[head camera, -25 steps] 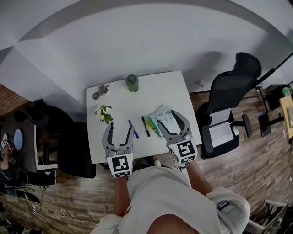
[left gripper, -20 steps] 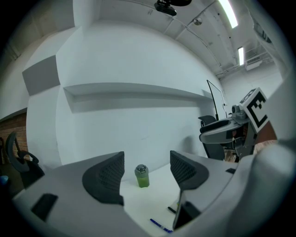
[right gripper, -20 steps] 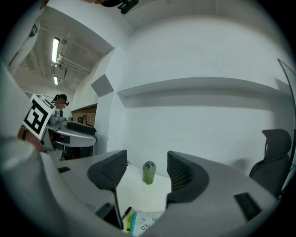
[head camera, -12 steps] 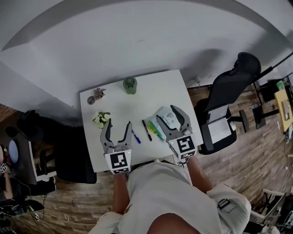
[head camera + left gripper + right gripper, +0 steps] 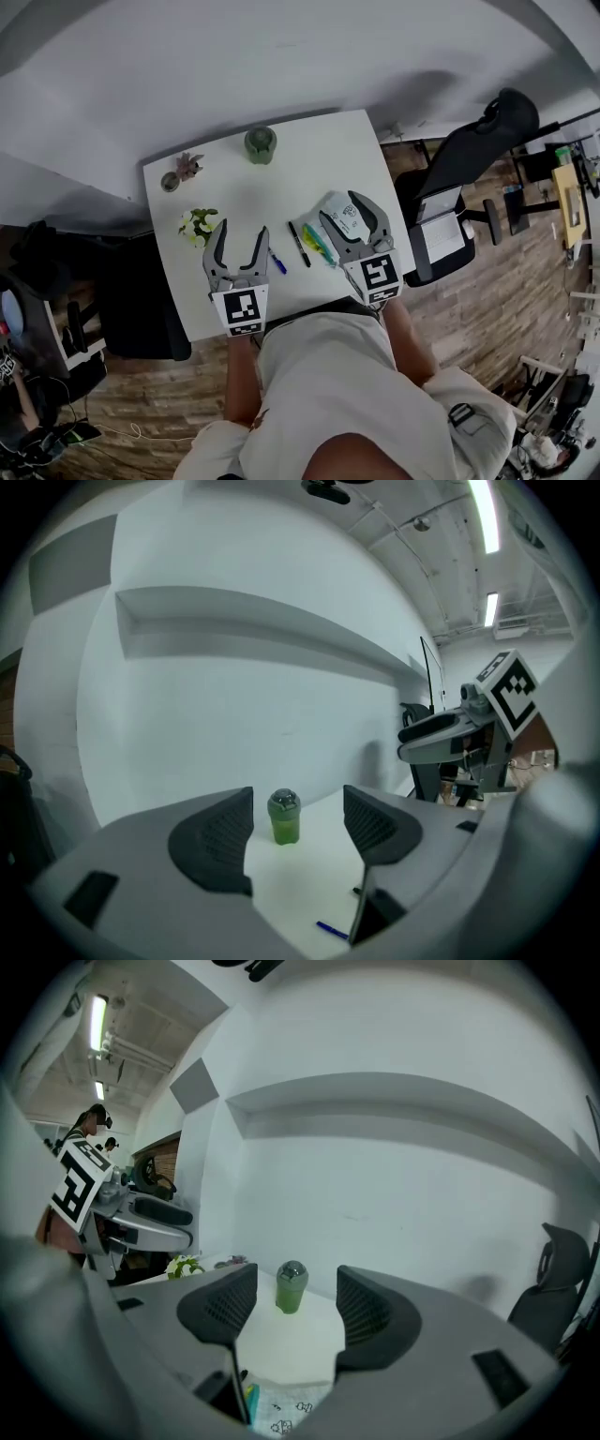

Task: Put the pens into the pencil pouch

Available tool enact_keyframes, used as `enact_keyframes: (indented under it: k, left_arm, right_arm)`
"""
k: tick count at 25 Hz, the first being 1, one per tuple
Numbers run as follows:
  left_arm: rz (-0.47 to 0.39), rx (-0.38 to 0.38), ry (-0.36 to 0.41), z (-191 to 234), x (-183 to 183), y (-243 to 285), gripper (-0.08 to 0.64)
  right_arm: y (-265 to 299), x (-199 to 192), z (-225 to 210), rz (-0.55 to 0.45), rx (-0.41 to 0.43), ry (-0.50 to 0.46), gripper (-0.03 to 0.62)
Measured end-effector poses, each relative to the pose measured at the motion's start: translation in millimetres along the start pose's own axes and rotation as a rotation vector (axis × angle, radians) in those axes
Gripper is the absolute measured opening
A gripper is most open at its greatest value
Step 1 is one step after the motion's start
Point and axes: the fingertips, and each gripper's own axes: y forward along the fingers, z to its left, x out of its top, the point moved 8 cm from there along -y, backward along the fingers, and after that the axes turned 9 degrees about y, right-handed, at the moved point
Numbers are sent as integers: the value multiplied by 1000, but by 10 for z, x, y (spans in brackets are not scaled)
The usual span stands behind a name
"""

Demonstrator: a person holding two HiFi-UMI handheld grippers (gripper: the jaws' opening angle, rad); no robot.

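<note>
On the white table [image 5: 309, 159] a blue pen [image 5: 277, 262], a black pen [image 5: 298, 244] and a green and yellow pen bundle [image 5: 317, 246] lie side by side near the front. To their right lies the white printed pouch [image 5: 343, 223]. My left gripper [image 5: 240, 234] hovers open just left of the blue pen [image 5: 331, 931], nothing between its jaws. Over the pouch [image 5: 292, 1416], my right gripper [image 5: 344, 212] is open and empty, the green pens [image 5: 248, 1399] by its left jaw.
A green lidded cup [image 5: 260, 143] stands at the table's far edge, seen ahead between both pairs of jaws. A small flowering plant [image 5: 197, 225] and a tiny pot [image 5: 187, 167] sit at the left. A black office chair [image 5: 469, 178] stands right of the table.
Both grippers have moved forward and a little lower over the table's front. The head view has shifted, so the table sits further left and tilted.
</note>
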Motion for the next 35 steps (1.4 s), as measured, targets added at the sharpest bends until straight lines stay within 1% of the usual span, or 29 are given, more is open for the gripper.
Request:
enact_keyframes:
  k: [4,8,11,22,28,32,35]
  left_arm:
    - [45,-40,-24,-71,-198,64,291]
    - [91,-82,-39,-216,-371,132,288]
    - [125,-99,-50,-338,-489,159,288]
    - [278,-93,-111,-873,-850,186,273]
    - [346,-91,-141,-1190,-1022,147,258]
    - [391,-98,-160,-1384,-1157,139,243]
    - [405,-98,-173,-1504,-1231,150,233]
  right_arm:
    - [62,-199,71,57,12,15,264]
    - [106,-426,114,123,44,23,261]
    - [126,-597,109,165,71,28,258]
    - [134,-1167,44,312,232,29,249]
    - [66,-1463,80,418,319,-9,228]
    - [17,-1620,78,455,355,-14,218]
    - [-16,-1705,59,468,374,-15,213]
